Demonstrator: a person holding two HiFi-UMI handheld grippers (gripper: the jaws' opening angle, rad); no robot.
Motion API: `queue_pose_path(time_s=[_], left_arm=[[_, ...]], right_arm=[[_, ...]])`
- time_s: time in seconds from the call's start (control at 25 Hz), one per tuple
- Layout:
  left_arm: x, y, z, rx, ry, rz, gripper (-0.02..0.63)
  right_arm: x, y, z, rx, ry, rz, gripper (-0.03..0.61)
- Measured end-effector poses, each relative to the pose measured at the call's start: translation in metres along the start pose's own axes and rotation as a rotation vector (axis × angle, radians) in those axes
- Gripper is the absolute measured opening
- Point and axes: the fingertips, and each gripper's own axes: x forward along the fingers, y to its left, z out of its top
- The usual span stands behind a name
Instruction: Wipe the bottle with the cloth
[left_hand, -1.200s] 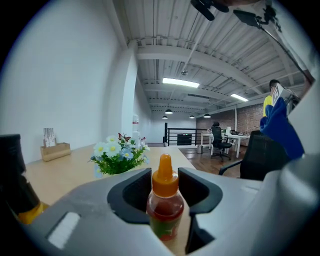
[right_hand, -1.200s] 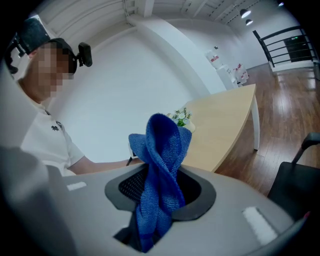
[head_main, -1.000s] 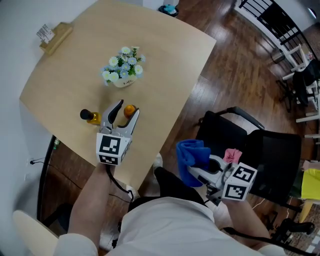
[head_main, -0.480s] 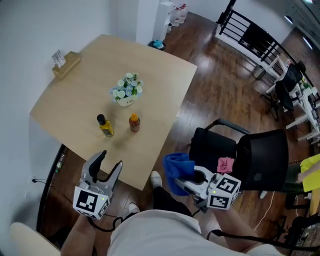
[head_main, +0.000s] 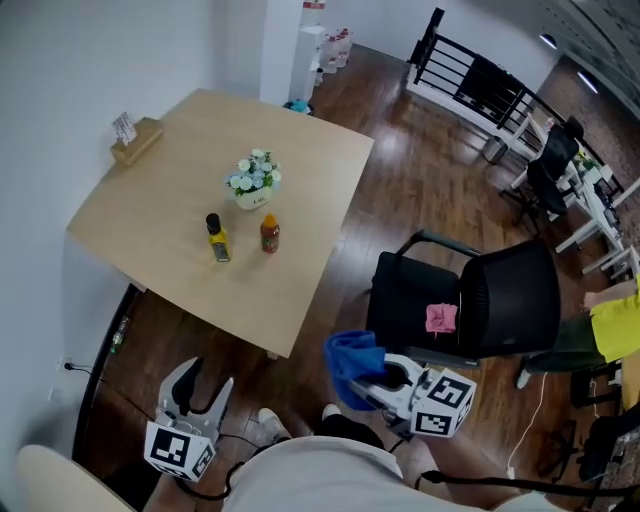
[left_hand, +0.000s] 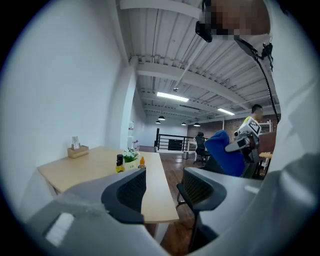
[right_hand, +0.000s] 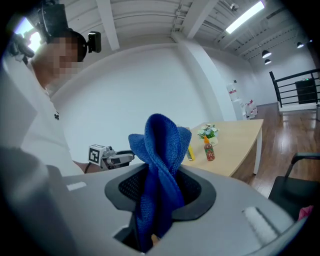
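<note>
The right gripper (head_main: 370, 384) is clamped on a blue cloth (head_main: 349, 357) and the left gripper (head_main: 207, 383) is held with jaws apart and empty, both well clear of the table (head_main: 150, 200), where a black-capped yellow bottle (head_main: 216, 241) and an orange-capped bottle (head_main: 269, 235) stand upright near each other, their labels too small to read.

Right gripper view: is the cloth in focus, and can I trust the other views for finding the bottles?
Right gripper view: the blue cloth is sharp, with its weave visible; strong fisheye bend and dark corners. Left gripper view: the near jaws look soft, and a dark rim rings the picture. Head view: even light, no glare; the yellow bottle and orange bottle are small but clear on the table.
</note>
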Motion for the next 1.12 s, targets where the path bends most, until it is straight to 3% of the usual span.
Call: queue_pose_path(time_s=[0.24,0.68,1.12], left_arm=[[-0.010,-0.033,0.001,0.010,-0.012,0.016,0.247],[0.004,-0.135,0.015,0.022,-0.006,-0.028,0.246],[-0.014,-0.208,-0.025,0.016,0.066,0.019,0.245]], right_arm=[[-0.032,0.013,-0.002,-0.056,-0.037,0.019,0.138],[-0.136,-0.006,-0.022,-0.067,-0.074,-0.013,0.138],[-0.193,-0.005,-0.072,-0.065,-0.073,0.039,0.138]])
